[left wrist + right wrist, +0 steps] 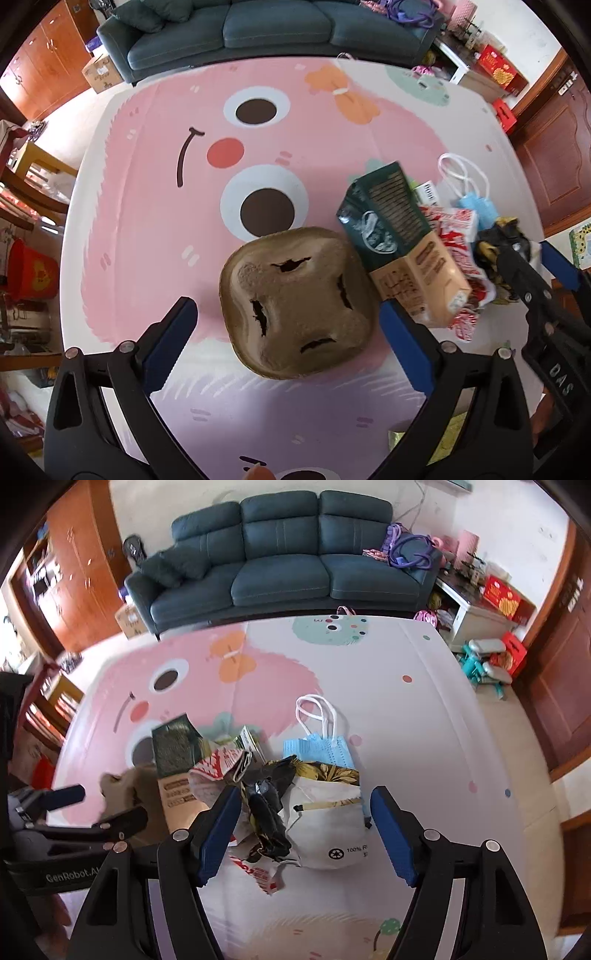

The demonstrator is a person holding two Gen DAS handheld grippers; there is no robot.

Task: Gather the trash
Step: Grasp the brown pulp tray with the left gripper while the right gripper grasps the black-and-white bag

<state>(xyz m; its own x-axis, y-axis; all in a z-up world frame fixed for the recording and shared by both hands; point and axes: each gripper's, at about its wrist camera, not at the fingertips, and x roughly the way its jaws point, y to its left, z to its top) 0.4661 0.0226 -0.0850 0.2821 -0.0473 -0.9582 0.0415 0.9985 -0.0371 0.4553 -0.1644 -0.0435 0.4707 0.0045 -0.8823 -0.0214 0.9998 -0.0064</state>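
"GenRobot.AI" on the left gripper (79, 801); "100% R" on a white bag (328, 834).

The left gripper (288, 325) is hanging with its blue-padded fingers (168, 343) spread wide apart at 8 and 4 o'clock. The right gripper (306, 830) is likewise gaping, and its black frame is showing at 3 o'clock in the left wrist view.

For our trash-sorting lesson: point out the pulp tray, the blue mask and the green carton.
pulp tray (295, 306), left wrist view, its middle.
blue mask (317, 751), right wrist view, pleated front.
green carton (391, 218), left wrist view, printed side.
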